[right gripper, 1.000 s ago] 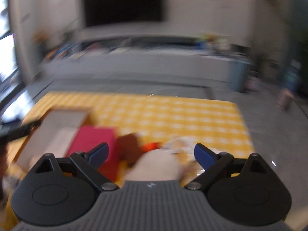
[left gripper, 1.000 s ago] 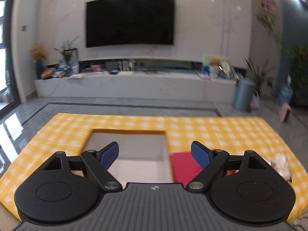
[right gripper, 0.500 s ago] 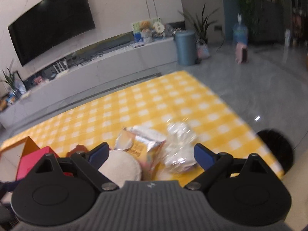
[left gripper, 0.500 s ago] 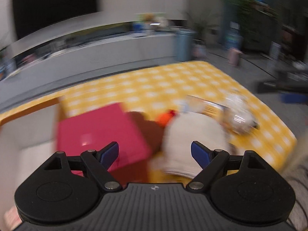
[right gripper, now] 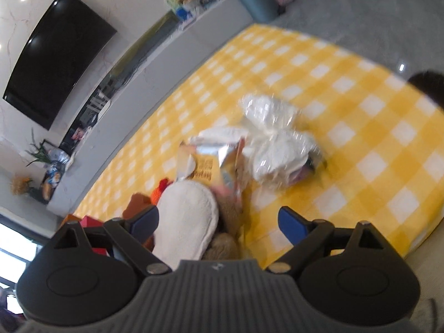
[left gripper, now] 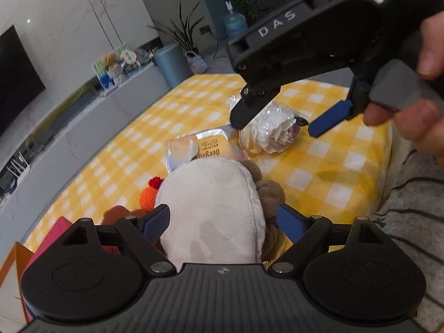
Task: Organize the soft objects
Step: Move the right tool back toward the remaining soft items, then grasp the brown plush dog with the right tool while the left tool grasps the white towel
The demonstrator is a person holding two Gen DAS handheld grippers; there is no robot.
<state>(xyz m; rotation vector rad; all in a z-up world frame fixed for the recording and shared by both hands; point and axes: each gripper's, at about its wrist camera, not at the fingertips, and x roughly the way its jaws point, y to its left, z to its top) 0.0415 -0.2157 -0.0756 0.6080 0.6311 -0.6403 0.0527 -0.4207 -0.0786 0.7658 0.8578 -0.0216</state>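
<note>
Yellow cloth (left gripper: pixel 319 183): two plush toys (left gripper: pixel 213 208).

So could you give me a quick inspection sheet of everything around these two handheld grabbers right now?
Surface: yellow-and-white checked cloth covering the table.
Job's things: cream plush cushion on a brown plush toy; small orange crocheted toy beside it.
Clutter: silver-and-yellow foil snack packet; crinkly clear plastic bag of white items; pink box at the left edge.
Grippers: left gripper open, its blue pads either side of the cushion; right gripper open, above the plastic bag in the left view.
Cables: nothing seen.
Surroundings: black wall television, blue-grey bin, potted plants.
</note>
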